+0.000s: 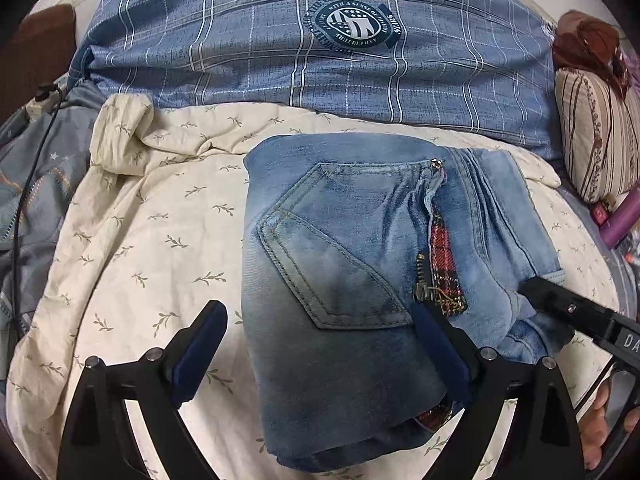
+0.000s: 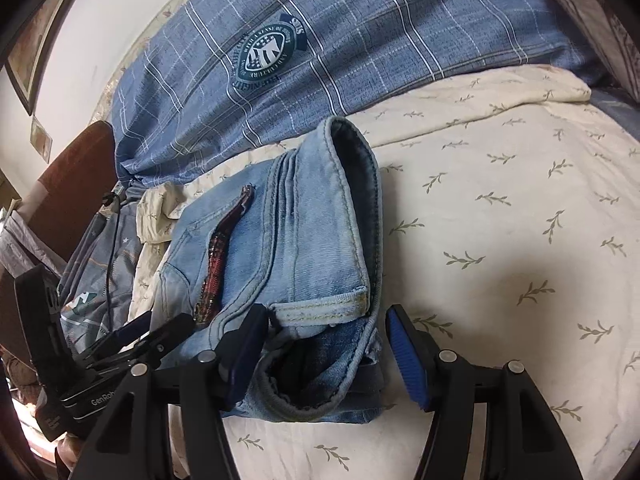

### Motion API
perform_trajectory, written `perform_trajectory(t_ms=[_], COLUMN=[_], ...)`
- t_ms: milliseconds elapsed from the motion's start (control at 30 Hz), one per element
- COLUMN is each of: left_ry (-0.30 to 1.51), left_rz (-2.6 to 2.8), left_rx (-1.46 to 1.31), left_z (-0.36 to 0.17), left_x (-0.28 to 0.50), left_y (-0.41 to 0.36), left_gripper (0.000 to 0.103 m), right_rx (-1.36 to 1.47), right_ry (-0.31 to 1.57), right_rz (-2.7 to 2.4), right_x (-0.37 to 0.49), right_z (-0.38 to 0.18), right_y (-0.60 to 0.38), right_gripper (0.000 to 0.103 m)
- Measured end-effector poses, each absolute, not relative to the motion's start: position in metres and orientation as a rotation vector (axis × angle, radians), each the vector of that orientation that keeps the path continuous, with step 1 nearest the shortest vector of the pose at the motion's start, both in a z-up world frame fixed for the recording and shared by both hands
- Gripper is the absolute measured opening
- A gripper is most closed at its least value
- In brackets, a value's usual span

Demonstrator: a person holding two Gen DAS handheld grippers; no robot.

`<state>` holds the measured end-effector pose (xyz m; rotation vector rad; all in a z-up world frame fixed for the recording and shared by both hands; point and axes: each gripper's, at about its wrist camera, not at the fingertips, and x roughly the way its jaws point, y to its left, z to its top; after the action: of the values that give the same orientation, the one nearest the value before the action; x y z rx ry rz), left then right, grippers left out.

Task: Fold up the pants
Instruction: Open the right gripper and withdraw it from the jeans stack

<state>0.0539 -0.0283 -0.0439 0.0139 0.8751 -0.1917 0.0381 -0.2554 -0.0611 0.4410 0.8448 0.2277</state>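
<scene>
The blue jeans (image 1: 340,280) lie folded into a compact bundle on the cream leaf-print sheet (image 1: 140,240), back pocket up, with a zipper and red plaid lining showing. My left gripper (image 1: 320,356) is open, its jaws spread wide over the near end of the bundle. In the right wrist view the jeans (image 2: 304,240) show their cuff end. My right gripper (image 2: 326,356) is open, its blue pads either side of the bundle's near right corner. The right gripper also shows in the left wrist view (image 1: 576,312), at the bundle's right edge.
A blue plaid duvet (image 1: 320,60) with a round crest lies behind the jeans. A striped pillow (image 1: 596,136) and a purple bottle (image 1: 624,216) sit at the right. A black cable (image 1: 28,184) and grey-blue bedding (image 1: 36,184) lie at the left.
</scene>
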Motion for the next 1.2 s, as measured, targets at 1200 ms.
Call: perform_trajectory(t_ms=[1200], left_ry=[0.598], left_rz=[-0.028], left_rx=[0.115], left_z=[0.007], left_x=[0.012], left_y=[-0.025], left_gripper=[0.102], right_rx=[0.219], right_ry=[0.576], right_rz=[0.173], right_x=[0.005], right_z=[-0.015], right_y=[-0.226], right_gripper=[0.065])
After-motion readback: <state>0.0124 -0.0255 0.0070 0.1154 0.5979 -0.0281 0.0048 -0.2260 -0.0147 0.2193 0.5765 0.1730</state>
